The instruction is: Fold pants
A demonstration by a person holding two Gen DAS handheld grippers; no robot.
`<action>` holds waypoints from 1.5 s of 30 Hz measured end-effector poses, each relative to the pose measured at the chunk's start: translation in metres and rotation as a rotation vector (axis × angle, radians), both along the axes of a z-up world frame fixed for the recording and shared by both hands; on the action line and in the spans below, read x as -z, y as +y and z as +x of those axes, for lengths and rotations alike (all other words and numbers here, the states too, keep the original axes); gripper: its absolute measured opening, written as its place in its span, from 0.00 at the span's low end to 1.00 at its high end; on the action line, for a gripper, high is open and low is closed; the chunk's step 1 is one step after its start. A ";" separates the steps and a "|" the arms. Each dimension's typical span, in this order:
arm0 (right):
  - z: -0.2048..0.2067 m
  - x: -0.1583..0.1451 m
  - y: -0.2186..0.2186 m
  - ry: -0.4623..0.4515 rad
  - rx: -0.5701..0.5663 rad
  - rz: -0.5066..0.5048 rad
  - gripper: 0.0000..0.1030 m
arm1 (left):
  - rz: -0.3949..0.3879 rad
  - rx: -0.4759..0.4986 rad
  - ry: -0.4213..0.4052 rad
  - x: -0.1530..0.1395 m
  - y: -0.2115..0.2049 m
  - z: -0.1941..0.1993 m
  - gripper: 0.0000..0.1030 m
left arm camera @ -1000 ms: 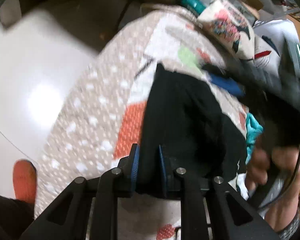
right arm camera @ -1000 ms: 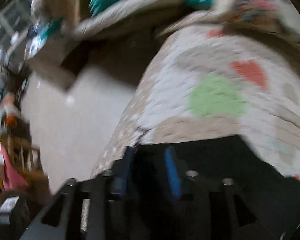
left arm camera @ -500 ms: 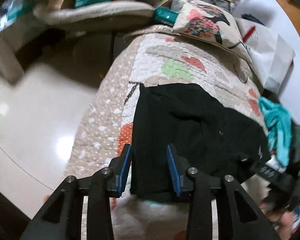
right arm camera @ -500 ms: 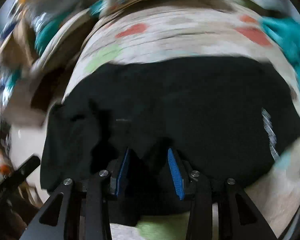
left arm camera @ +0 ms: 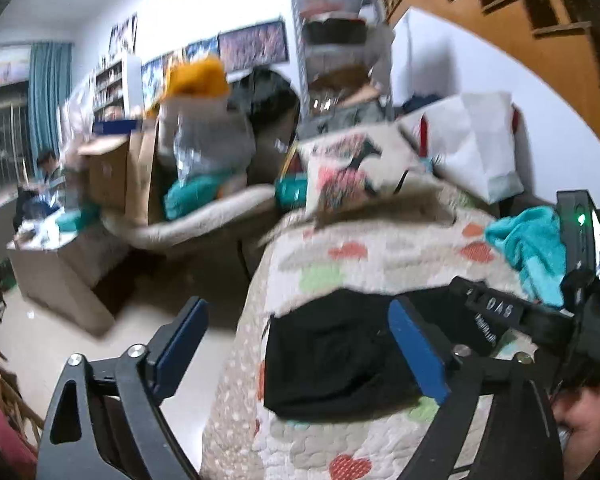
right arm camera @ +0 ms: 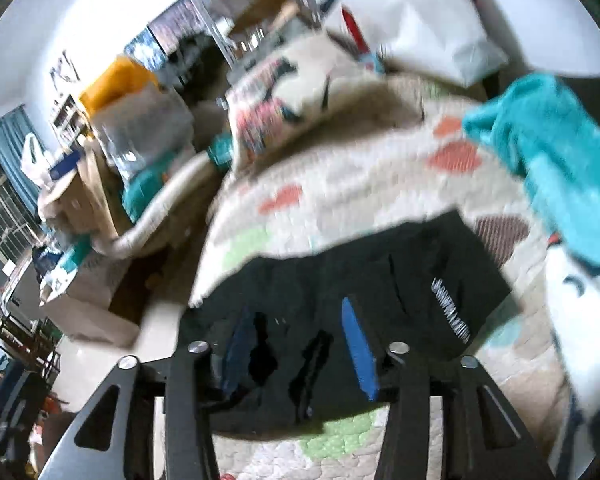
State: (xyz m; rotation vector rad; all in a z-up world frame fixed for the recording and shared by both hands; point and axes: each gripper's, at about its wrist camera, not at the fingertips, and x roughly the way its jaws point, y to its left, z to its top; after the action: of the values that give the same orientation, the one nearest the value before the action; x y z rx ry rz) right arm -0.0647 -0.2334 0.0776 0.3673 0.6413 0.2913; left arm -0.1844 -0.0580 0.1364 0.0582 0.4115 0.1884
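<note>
**Desk:** While you are holding both tools over the bed, what is lying at the far left?

**Field:** At the left edge, pale floor (left arm camera: 80,344) is showing beside the bed. Your left gripper (left arm camera: 296,354) is spreading its blue pads (left arm camera: 180,344) wide, released and gripping nothing; one pad is hanging over the floor, the other over the cloth.

**Desk:** And the garment?

**Field:** The black pants (left arm camera: 340,356) are lying as a compact, roughly rectangular bundle on the heart-print quilt (left arm camera: 340,264), close to its left edge. A white logo (right arm camera: 450,316) is facing up near the bundle's right end.

**Desk:** What is your right hand doing?

**Field:** Your right gripper (right arm camera: 300,360) is hovering low over the bundle with its jaws parted. Dark cloth is filling the gap between them, but they are not closing on it, so I am judging it released too.

**Desk:** Farther right?

**Field:** A teal cloth (right arm camera: 552,160) is sitting crumpled on the quilt, apart from the pants.

**Desk:** Progress?

**Field:** Folding is looking essentially done: edges are lining up and no leg is trailing. At most, smoothing or a final tidy is remaining.
</note>
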 end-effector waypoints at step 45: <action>0.004 0.062 0.041 0.114 -0.001 -0.260 0.68 | -0.204 0.078 0.325 0.072 0.040 0.047 0.90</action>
State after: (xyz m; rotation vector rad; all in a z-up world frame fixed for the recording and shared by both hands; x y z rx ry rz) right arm -0.0609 -0.1922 0.0155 0.1347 0.7814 0.1860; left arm -0.1375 -0.0176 0.0647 -0.0972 0.7496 0.0581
